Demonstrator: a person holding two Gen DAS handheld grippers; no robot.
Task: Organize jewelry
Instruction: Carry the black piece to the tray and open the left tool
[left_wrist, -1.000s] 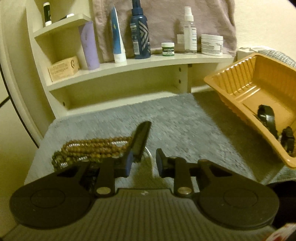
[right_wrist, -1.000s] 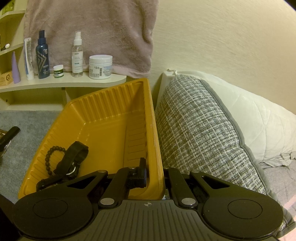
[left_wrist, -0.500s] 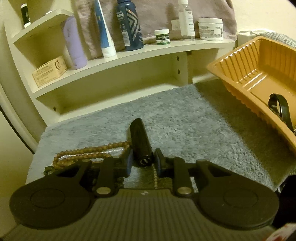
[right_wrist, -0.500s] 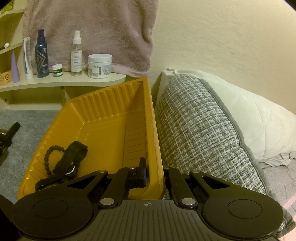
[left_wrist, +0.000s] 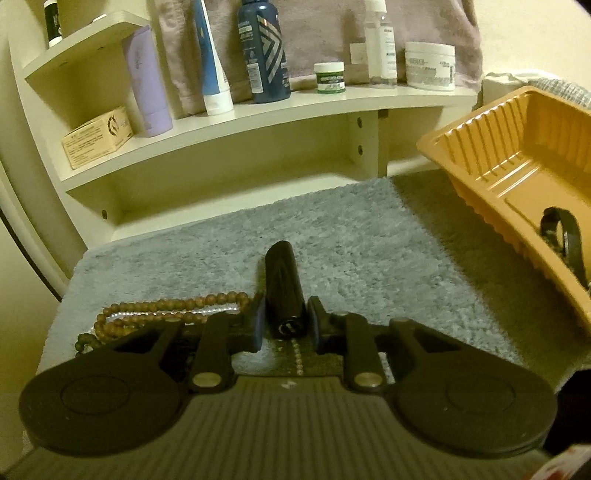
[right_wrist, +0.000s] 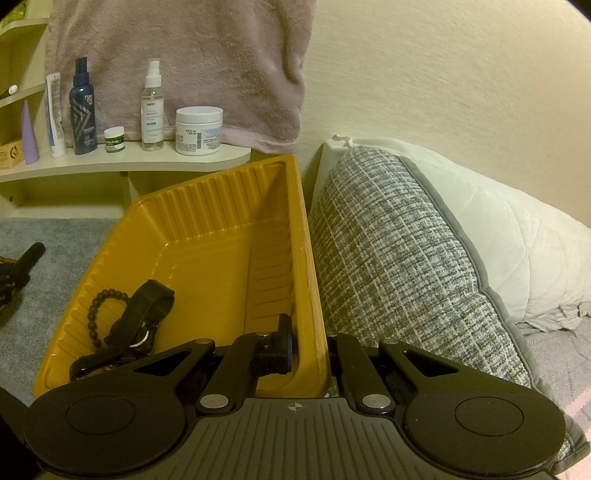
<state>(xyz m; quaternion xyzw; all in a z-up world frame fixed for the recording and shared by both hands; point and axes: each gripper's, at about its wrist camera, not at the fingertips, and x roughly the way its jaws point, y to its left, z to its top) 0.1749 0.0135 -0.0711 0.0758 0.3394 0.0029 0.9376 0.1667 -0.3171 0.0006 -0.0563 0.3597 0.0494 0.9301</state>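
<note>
The left hand-held gripper (left_wrist: 285, 325) is clamped on a glossy black cylindrical tube (left_wrist: 283, 286) between its fingertips — brown wooden bead strands (left_wrist: 166, 312) just left.

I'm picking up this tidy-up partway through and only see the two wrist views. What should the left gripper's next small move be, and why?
Probably lift. The left gripper has its fingers on either side of the black cylindrical tube lying on the grey fluffy mat, seemingly gripping it. The right gripper is clamped on the rim of the orange ribbed plastic tray, where a black strap and bead bracelet lie. A short raise clears the brown bead necklace.
</note>
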